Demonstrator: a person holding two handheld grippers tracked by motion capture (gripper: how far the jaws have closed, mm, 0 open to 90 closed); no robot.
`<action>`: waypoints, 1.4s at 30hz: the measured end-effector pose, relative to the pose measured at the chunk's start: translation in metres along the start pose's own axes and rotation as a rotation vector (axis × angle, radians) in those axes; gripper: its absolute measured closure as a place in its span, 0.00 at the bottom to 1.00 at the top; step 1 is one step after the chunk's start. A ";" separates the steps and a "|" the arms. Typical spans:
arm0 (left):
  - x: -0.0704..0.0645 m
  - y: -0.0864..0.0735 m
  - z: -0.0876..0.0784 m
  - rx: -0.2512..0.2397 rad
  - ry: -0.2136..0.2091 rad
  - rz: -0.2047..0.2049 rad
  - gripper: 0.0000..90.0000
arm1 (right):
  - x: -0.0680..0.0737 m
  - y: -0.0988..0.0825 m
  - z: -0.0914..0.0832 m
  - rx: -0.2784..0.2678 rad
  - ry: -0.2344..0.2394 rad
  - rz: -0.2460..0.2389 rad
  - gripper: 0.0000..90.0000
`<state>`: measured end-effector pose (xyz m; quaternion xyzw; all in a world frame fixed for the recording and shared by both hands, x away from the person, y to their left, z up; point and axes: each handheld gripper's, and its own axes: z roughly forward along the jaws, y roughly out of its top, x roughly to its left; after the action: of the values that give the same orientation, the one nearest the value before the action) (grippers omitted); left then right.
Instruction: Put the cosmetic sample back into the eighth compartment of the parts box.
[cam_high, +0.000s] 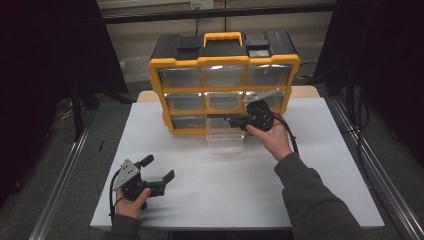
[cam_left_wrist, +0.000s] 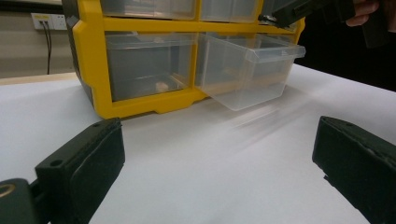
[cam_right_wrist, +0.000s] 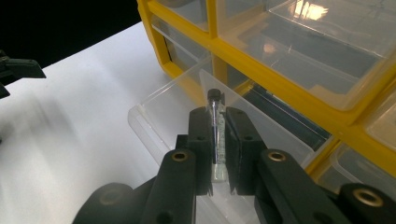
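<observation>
Slim clear tube over an open drawer

Lower left of the high view: left gripper (cam_high: 159, 169), jaws spread wide and empty, resting on the white table (cam_high: 210, 185), well apart from the work. Centre: clear plastic drawer (cam_high: 225, 136) pulled out of the bottom row of the yellow-and-black organiser (cam_high: 225, 75). Right of centre: right gripper (cam_high: 235, 121) clamped on a slim clear tube with a black cap (cam_right_wrist: 217, 135) (long axis in line with the jaws, cap end foremost), poised just above the drawer's open mouth, so clearly the nearer hand for the drop.
</observation>
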<state>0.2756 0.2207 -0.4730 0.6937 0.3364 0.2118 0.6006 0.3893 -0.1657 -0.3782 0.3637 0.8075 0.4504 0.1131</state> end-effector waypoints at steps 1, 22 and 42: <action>0.000 0.000 0.000 0.000 -0.001 0.000 0.03 | 0.000 0.000 0.000 0.002 -0.006 -0.001 0.91; 0.000 0.000 0.000 -0.001 0.000 -0.001 0.03 | -0.004 -0.002 0.009 0.009 -0.018 0.007 0.91; 0.000 0.000 -0.001 0.000 0.000 0.003 0.03 | -0.005 -0.005 0.017 0.010 -0.026 0.000 0.91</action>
<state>0.2753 0.2214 -0.4728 0.6942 0.3354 0.2124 0.6005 0.3988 -0.1597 -0.3921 0.3700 0.8082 0.4417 0.1220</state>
